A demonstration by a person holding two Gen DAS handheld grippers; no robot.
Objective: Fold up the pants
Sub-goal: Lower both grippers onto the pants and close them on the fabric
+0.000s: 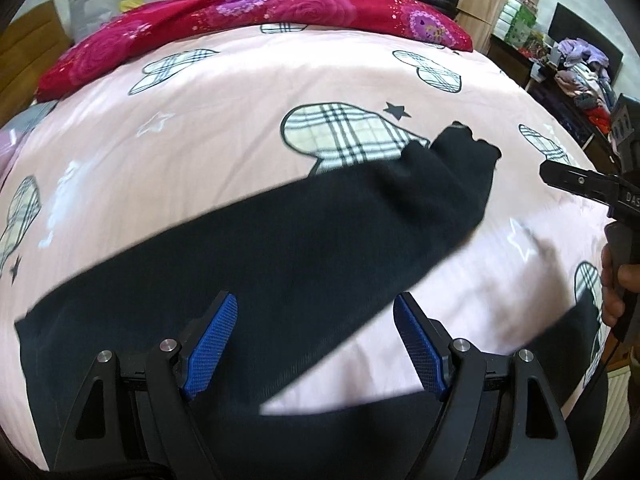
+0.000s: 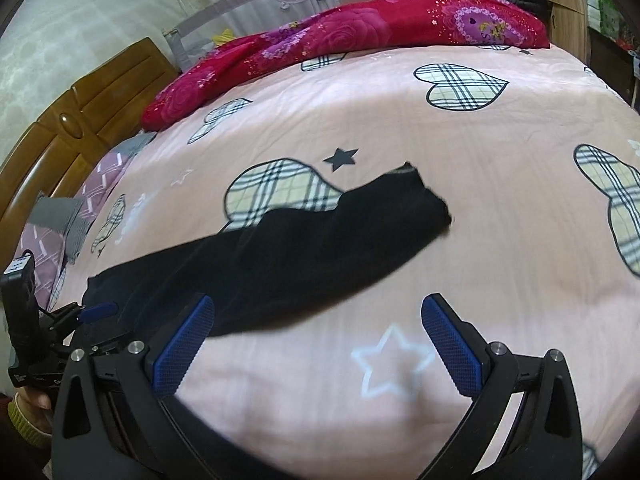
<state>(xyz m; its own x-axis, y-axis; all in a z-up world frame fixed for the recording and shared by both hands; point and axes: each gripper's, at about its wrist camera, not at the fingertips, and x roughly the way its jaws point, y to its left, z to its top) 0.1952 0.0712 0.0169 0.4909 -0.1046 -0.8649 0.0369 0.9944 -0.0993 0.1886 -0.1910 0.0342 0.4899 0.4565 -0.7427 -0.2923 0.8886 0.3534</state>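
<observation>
Pants (image 1: 280, 248) flat on bed (image 1: 240, 120), seemingly halved lengthwise; cross folds left. Left gripper (image 1: 316, 340), right gripper (image 2: 316, 344): fingers wide apart, empty.

A home bedroom: a pink bedsheet (image 2: 500, 184), red floral quilt (image 2: 360, 32) and wooden headboard (image 2: 72, 128).

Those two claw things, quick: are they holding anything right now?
Left gripper: jaws open, holding nothing, over the black pants.
Right gripper: jaws open, empty.
</observation>
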